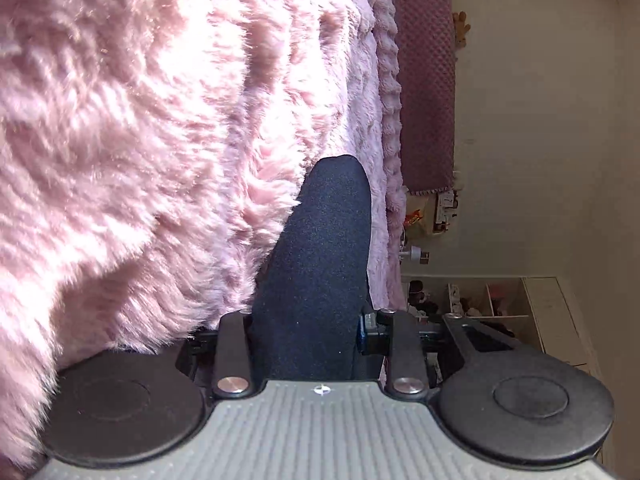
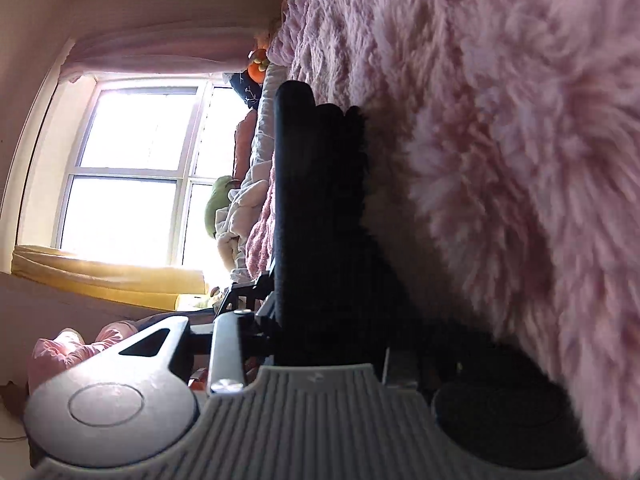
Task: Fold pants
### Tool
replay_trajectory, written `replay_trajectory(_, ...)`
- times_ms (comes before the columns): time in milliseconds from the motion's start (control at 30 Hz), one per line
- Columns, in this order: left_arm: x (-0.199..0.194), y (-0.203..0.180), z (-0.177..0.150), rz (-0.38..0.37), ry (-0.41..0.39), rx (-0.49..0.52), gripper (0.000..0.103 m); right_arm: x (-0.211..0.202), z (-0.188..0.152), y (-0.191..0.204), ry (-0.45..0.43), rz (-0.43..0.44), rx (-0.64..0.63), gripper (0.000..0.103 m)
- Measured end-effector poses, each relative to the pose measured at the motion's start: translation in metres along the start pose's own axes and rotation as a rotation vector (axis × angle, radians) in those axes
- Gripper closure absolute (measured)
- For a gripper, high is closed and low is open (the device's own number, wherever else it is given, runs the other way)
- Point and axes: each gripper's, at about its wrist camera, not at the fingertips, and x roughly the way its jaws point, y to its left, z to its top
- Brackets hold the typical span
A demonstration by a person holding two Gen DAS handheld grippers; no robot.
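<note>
Both wrist views are rolled sideways and pressed close to fluffy pink fabric, the pants, which fill the left of the left wrist view and the right of the right wrist view. Of my left gripper, one dark padded finger shows against the fur; the other is hidden under it. My right gripper shows dark fingers together, lying against the fur. I cannot tell what, if anything, lies between either pair.
A quilted mauve bedspread and a shelf unit with small items lie beyond the left gripper. A bright window, a yellow cushion and soft toys lie beyond the right gripper.
</note>
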Motion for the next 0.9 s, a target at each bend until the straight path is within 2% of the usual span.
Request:
replay_trajectory(100,-0.007,-0.011,-0.001,0.044,-0.057,0.035,0.059,-0.022,0.002,0.002,0.016,-0.034,-0.034,0.07)
replay_trajectory(200,-0.01,-0.022,-0.003,0.092,-0.101,0.028,0.041,-0.047,-0.007,0.01,0.022,-0.089,-0.102,0.068)
replay_trajectory(300,-0.01,-0.033,-0.001,0.209,-0.059,-0.001,0.039,-0.067,-0.011,0.019,0.008,-0.141,-0.158,0.063)
replay_trajectory(333,-0.012,-0.039,-0.003,0.24,-0.071,0.01,0.039,-0.071,-0.012,0.021,0.005,-0.147,-0.17,0.063)
replay_trajectory(400,-0.022,-0.055,-0.018,0.266,-0.228,0.012,0.038,-0.082,-0.015,0.023,-0.003,-0.158,-0.2,0.062)
replay_trajectory(433,-0.027,-0.062,-0.025,0.256,-0.311,0.029,0.032,-0.087,-0.017,0.024,-0.009,-0.164,-0.215,0.062)
replay_trajectory(467,-0.03,-0.071,-0.032,0.252,-0.369,0.076,0.029,-0.091,-0.015,0.02,-0.02,-0.174,-0.228,0.062)
replay_trajectory(533,-0.027,-0.089,-0.041,0.294,-0.448,0.223,0.029,-0.095,-0.016,0.02,-0.032,-0.188,-0.238,0.062)
replay_trajectory(567,-0.024,-0.094,-0.042,0.305,-0.438,0.274,0.029,-0.095,-0.016,0.019,-0.033,-0.189,-0.241,0.062)
replay_trajectory(633,-0.008,-0.095,-0.041,0.319,-0.361,0.298,0.034,-0.099,-0.019,0.02,-0.037,-0.191,-0.251,0.059)
replay_trajectory(667,-0.005,-0.094,-0.043,0.348,-0.357,0.315,0.037,-0.088,-0.021,0.026,-0.039,-0.195,-0.264,0.059)
replay_trajectory(733,0.0,-0.097,-0.048,0.437,-0.371,0.382,0.046,-0.085,-0.021,0.027,-0.038,-0.208,-0.282,0.059)
replay_trajectory(800,0.001,-0.098,-0.054,0.57,-0.432,0.437,0.052,-0.084,-0.021,0.027,-0.038,-0.216,-0.295,0.059)
replay_trajectory(833,0.004,-0.1,-0.057,0.66,-0.48,0.451,0.043,-0.085,-0.022,0.027,-0.042,-0.215,-0.292,0.058)
replay_trajectory(867,0.001,-0.092,-0.062,0.761,-0.538,0.476,0.039,-0.086,-0.021,0.026,-0.051,-0.211,-0.281,0.058)
replay_trajectory(900,0.006,-0.092,-0.064,0.829,-0.564,0.503,0.042,-0.086,-0.021,0.025,-0.059,-0.203,-0.267,0.058)
